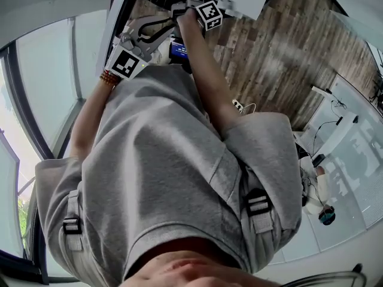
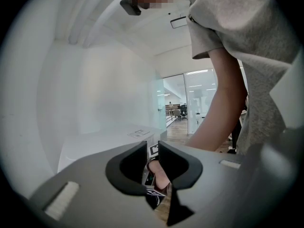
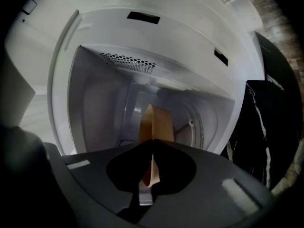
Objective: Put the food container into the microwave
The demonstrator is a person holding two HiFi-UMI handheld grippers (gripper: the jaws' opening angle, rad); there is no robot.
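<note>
Right claw [image 3: 152, 142]: being pressed shut on the thin edge of the brown food container [image 3: 157, 121]. The container is being held upright at centre frame, at the mouth of the open white microwave [image 3: 95, 84]. Left claw [image 2: 152, 148]: being held slightly parted, with nothing gripped.
</note>
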